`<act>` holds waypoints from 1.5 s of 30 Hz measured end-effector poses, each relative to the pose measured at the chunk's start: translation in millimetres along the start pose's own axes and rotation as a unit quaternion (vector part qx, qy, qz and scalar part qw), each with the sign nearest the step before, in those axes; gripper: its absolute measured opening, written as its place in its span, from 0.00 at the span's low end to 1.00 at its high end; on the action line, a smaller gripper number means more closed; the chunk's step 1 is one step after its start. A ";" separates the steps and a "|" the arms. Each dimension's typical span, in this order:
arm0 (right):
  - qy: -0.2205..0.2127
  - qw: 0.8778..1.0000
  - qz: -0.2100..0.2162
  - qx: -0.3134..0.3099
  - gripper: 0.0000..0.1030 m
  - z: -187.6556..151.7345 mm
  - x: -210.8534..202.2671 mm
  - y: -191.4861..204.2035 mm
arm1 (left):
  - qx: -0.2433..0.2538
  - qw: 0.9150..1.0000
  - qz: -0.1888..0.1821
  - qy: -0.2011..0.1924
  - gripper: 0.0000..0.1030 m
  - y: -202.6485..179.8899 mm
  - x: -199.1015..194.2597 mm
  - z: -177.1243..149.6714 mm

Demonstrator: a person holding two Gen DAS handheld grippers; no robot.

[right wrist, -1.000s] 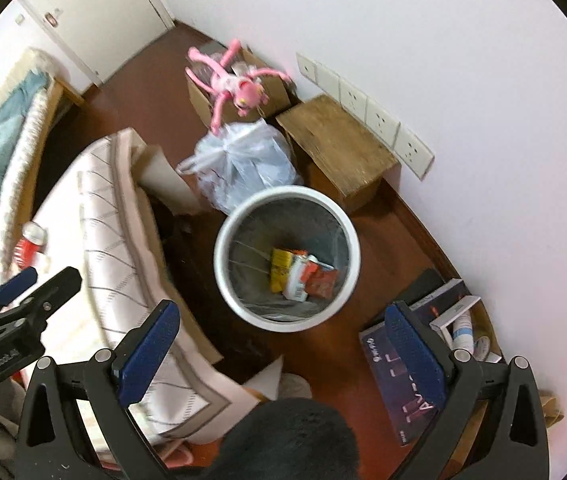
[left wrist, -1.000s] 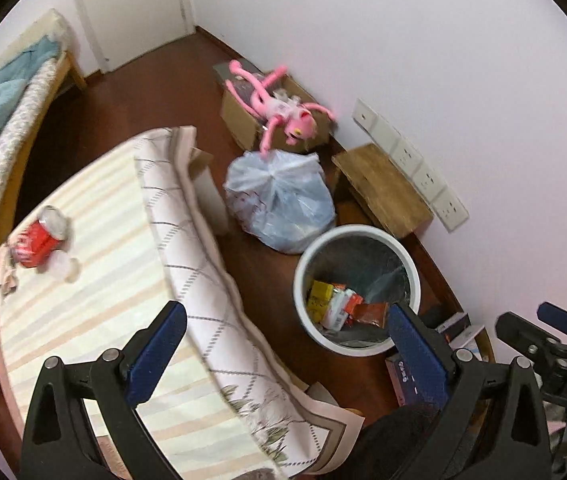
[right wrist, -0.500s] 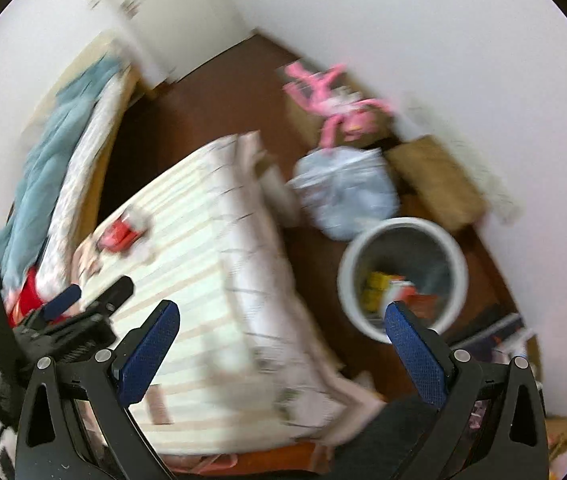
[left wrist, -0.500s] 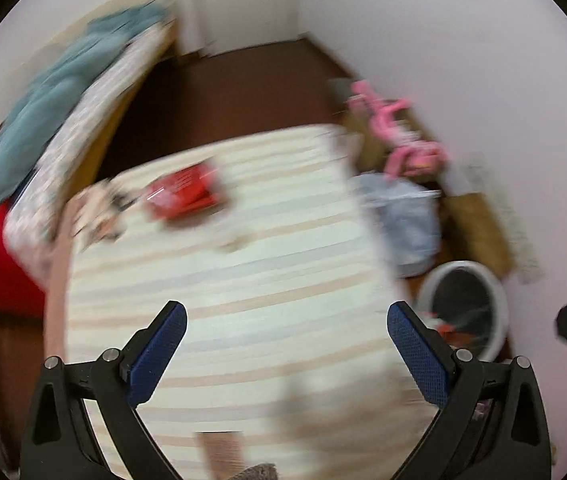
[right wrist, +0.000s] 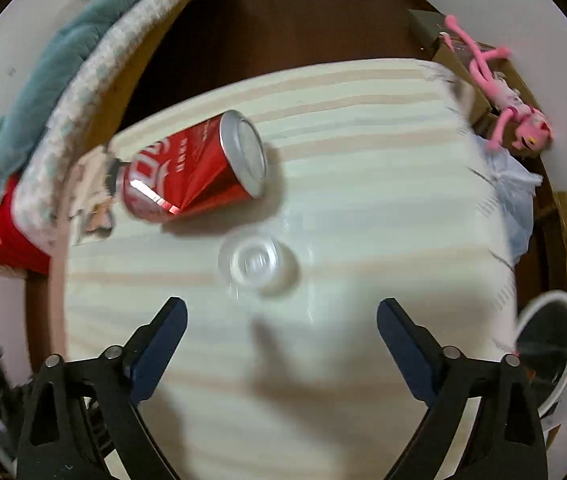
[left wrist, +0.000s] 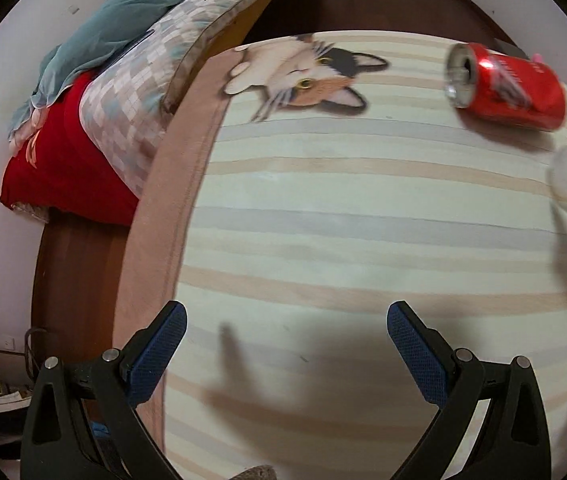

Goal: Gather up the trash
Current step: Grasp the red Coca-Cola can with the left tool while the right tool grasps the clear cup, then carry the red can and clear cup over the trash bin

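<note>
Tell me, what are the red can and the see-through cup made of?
The red can looks like thin metal: shiny silver rim, glossy painted side, creased dent. The see-through cup seems clear plastic, though blur leaves glass possible.

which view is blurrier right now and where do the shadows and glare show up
Right wrist view is blurrier: the red can, clear plastic cup and tablecloth stripes smear; white glare streaks the can's side. Left wrist view is sharper, the cat print crisp, only the can soft; gripper shadows fall on the cloth in both, and fisheye bends the table edge.
</note>
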State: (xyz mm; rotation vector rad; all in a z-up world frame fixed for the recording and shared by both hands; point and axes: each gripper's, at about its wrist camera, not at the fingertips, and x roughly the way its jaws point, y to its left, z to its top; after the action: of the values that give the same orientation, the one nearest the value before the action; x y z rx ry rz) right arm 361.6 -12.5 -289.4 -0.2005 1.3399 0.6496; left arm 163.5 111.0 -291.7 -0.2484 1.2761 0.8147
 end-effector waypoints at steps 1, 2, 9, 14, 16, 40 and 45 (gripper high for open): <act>0.003 1.000 -0.001 0.000 0.86 4.6 9.1 3.0 | 0.006 1.000 0.004 -0.001 1.00 1.2 2.8 2.2; 0.008 1.000 0.001 0.001 0.77 8.9 16.6 5.0 | 0.013 1.000 0.007 -0.002 1.00 1.6 4.7 4.4; 0.013 1.000 0.011 -0.020 0.43 2.4 20.0 7.2 | 0.130 0.990 0.008 -0.058 1.00 -31.8 -15.2 43.2; 0.018 1.000 -0.001 0.021 0.43 5.9 1.2 -35.3 | 0.323 0.937 -0.058 -0.124 1.00 -100.4 -60.2 91.4; 0.014 0.999 -0.010 0.036 0.43 11.4 -5.1 -55.0 | 0.389 0.909 -0.078 -0.127 1.00 -123.9 -67.6 101.3; 0.031 0.998 0.009 0.056 0.43 5.9 -22.0 -92.2 | 0.398 0.903 -0.141 -0.080 0.79 -158.4 -50.5 94.0; 0.009 0.999 0.032 0.042 0.43 -29.7 -52.1 -76.6 | 0.305 0.934 -0.160 -0.098 0.79 -126.3 -94.3 52.9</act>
State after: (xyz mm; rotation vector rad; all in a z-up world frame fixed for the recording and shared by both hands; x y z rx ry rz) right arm 373.9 -105.7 -264.8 -0.0956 1.3923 0.6439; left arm 280.6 15.5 -222.5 0.1245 1.1984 0.1353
